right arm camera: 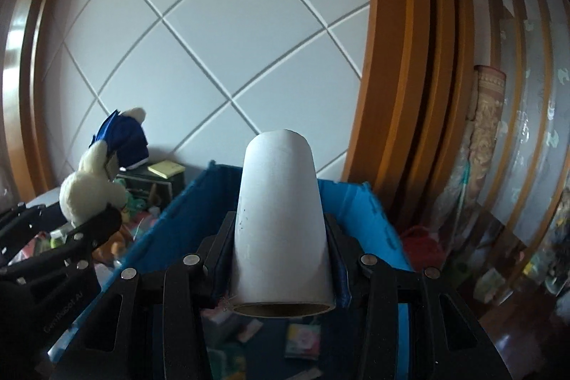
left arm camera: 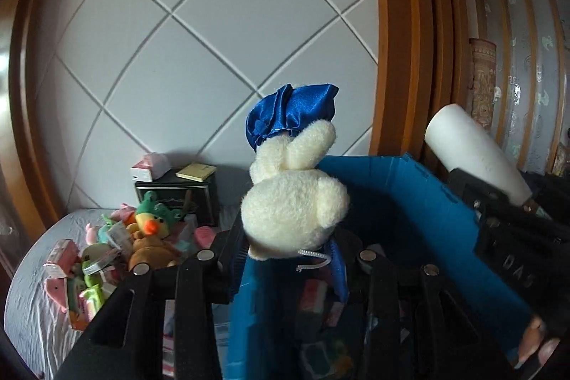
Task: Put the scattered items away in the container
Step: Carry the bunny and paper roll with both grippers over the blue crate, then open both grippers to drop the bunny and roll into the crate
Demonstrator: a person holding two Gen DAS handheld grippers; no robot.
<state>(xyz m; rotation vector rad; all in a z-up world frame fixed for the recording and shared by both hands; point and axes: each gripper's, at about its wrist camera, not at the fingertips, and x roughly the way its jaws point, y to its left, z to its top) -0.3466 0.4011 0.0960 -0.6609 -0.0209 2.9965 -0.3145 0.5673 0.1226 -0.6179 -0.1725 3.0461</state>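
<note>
Quilted headboard (left arm camera: 199,34) behind blue bin (left arm camera: 409,198); toys (left arm camera: 142,234) heaped beside it

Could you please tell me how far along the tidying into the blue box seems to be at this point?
Partly done: several small packets already lie in the blue box. In hand: the left gripper grips a white plush toy and the right gripper grips a white roll, both above the box. Left: a pile of toys and packets on the bed.

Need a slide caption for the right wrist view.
Right gripper holds a white roll over the blue bin; left gripper carries a plush toy.
</note>
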